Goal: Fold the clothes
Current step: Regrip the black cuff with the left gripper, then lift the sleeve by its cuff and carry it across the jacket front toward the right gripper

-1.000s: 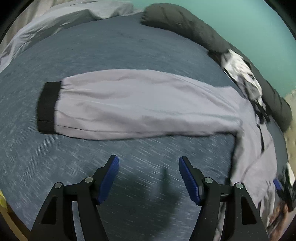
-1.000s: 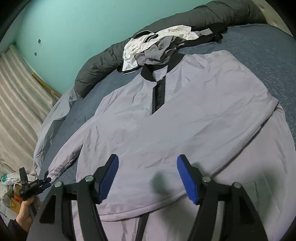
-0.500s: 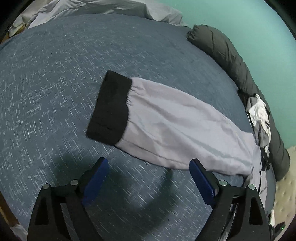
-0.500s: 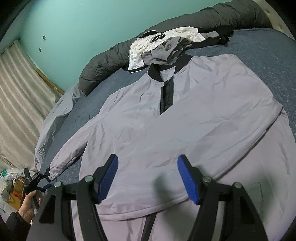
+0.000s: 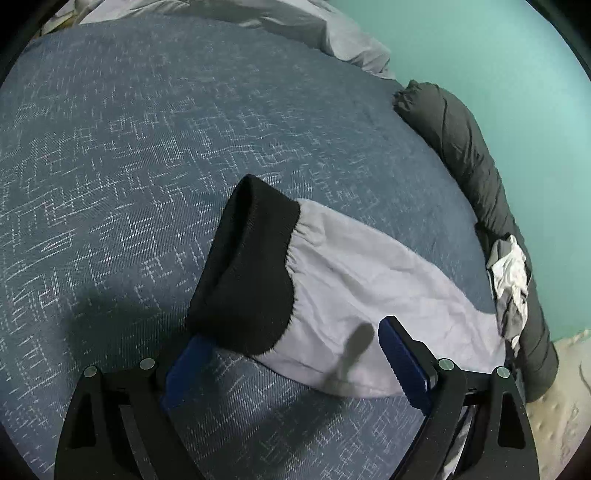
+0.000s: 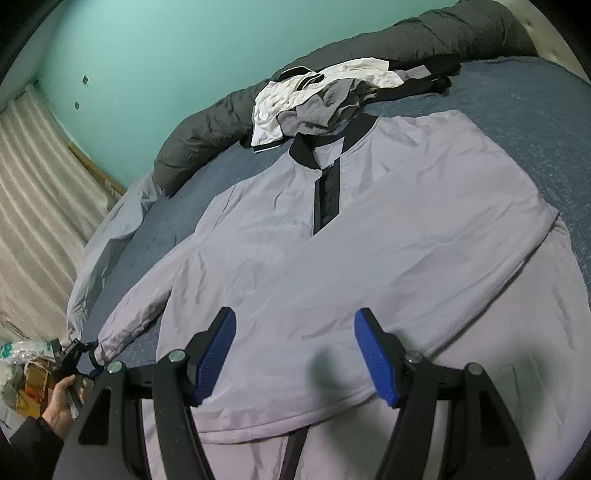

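A pale lilac jacket with black collar and placket lies spread flat on the bed. My right gripper hovers open over its lower body, with nothing between the pads. The jacket's left sleeve stretches out across the cover and ends in a black knit cuff. My left gripper stands wide open at that cuff. The cuff's near end lies between the fingers and overlaps the left pad; the pads do not press on it. In the right wrist view the left gripper is small at the sleeve's end, held by a hand.
The bed has a blue patterned cover. A dark rolled duvet runs along the teal wall, with a pile of white and grey clothes on it by the collar. A light grey blanket lies at the bed's far end, near a curtain.
My left gripper swept along the sleeve to its cuff, rolled, and opened wider; the cuff now sits between its fingers. The right gripper has stayed put.
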Tool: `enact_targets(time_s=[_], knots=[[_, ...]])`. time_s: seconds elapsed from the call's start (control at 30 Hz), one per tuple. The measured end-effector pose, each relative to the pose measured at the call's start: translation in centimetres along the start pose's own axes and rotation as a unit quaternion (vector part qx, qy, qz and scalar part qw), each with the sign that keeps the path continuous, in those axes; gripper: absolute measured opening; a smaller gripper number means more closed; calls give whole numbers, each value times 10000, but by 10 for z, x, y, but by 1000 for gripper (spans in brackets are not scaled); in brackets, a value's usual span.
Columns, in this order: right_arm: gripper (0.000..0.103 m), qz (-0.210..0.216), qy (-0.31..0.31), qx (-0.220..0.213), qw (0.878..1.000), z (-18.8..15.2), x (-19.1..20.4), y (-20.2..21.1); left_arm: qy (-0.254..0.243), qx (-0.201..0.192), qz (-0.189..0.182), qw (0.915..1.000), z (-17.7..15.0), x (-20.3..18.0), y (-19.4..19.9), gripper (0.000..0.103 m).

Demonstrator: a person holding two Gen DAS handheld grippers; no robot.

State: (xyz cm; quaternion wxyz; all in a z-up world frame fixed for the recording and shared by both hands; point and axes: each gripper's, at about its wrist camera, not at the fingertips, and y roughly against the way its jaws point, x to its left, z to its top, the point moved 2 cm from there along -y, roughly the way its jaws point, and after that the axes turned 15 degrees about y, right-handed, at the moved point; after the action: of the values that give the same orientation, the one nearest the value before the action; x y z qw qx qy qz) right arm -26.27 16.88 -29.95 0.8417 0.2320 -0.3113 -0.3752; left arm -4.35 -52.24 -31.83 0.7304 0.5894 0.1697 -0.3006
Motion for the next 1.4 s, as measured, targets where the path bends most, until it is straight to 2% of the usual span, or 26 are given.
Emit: enact_targets(time_s=[0.2, 0.23, 0.33, 0.4, 0.47, 0.57, 0.83, 0.9, 1.03, 1.23, 1.4], knots=[[68, 4, -10, -43, 10000, 1, 0, 3, -2, -139, -114, 9998, -2, -2, 1, 92], [68, 8, -8, -40, 10000, 1, 0, 2, -32, -171, -120, 9998, -3, -3, 2, 88], [68, 17, -14, -9, 10000, 0, 0, 1, -83, -231, -166, 9996, -2, -5, 6, 52], [68, 18, -20, 3, 10000, -1, 0, -1, -134, -236, -218, 9994, -2, -7, 8, 49], [68, 23, -37, 5, 10000, -1, -1, -1, -217, -247, -290, 9990, 0, -11, 12, 34], [68, 23, -63, -1, 10000, -2, -3, 0, -348, -270, -431, 9981, 2, -18, 21, 27], [68, 1, -182, 41, 9998, -3, -13, 0, -915, -376, -781, 9920, -1, -73, 57, 24], [68, -18, -231, 39, 9997, -4, -18, 1, -1104, -367, -923, 9889, -8, -94, 71, 23], [68, -26, -362, -46, 9993, -4, -29, 6, -1479, -312, -1235, 9808, -14, -151, 76, 23], [68, 116, -463, -138, 9988, -2, -42, 16, -1987, -125, -1627, 9664, -48, -227, 89, 22], [68, -97, -348, -18, 9993, -1, -52, 21, -2395, 79, -1826, 9535, -90, -282, 88, 21]])
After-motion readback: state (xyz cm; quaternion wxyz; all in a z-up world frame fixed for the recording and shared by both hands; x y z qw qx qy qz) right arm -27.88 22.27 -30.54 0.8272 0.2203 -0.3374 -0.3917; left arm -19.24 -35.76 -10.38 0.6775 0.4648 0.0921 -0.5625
